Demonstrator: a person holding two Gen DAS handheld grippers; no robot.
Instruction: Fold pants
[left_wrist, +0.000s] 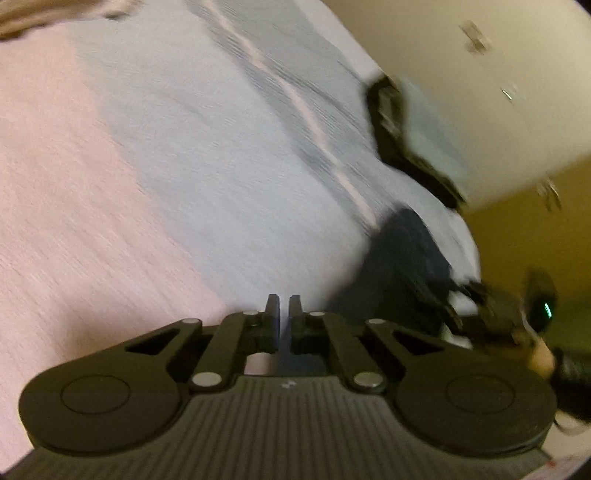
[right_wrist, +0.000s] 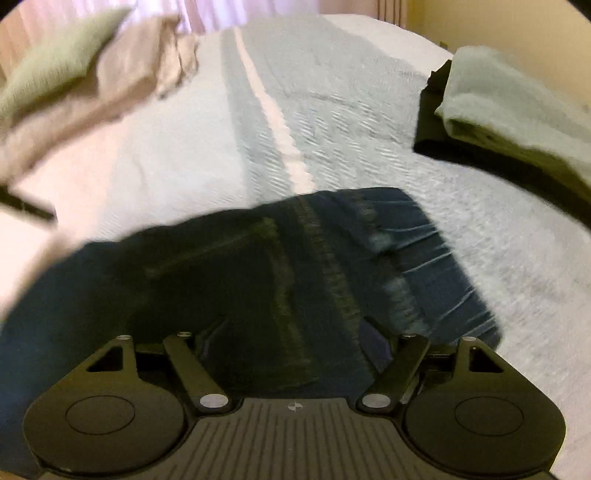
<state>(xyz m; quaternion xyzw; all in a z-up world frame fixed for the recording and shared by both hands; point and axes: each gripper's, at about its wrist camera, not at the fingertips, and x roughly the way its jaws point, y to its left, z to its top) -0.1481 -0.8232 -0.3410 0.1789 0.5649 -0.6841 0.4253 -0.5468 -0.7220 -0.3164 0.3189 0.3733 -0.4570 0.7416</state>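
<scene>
I'm working over a bed (right_wrist: 369, 122) covered with a pale blue-grey woven spread that has a white stripe (right_wrist: 280, 133) flanked by darker bands running along it. From the left wrist view, the spread gives way on the left to a pink sheet (left_wrist: 62, 206); beyond the bed's far edge I see a cream wall (left_wrist: 480, 92) and, lower right, a yellowish stretch of the room, too blurred to tell what it is.

My left claw (left_wrist: 283, 308) is closed, fingers nearly touching; I see no cloth pinched between the tips. It hangs over the boundary of pink sheet and blue spread.

The pants (right_wrist: 295, 266), dark blue denim, lie on the bed directly under my right claw (right_wrist: 295, 339), with a stitched seam and a pocket outline facing up and the elastic waistband gathered at the right. That claw stands wide open, its fingers straddling the fabric without pressing on it. In the left view the pants show as a dark blur near the bed's right edge.

A folded pale green cloth (right_wrist: 509, 107) on top of a black garment (right_wrist: 432, 122) lies at the right of the bed. At the upper left are a beige cloth (right_wrist: 110, 96) and a green cushion (right_wrist: 55, 70).
</scene>
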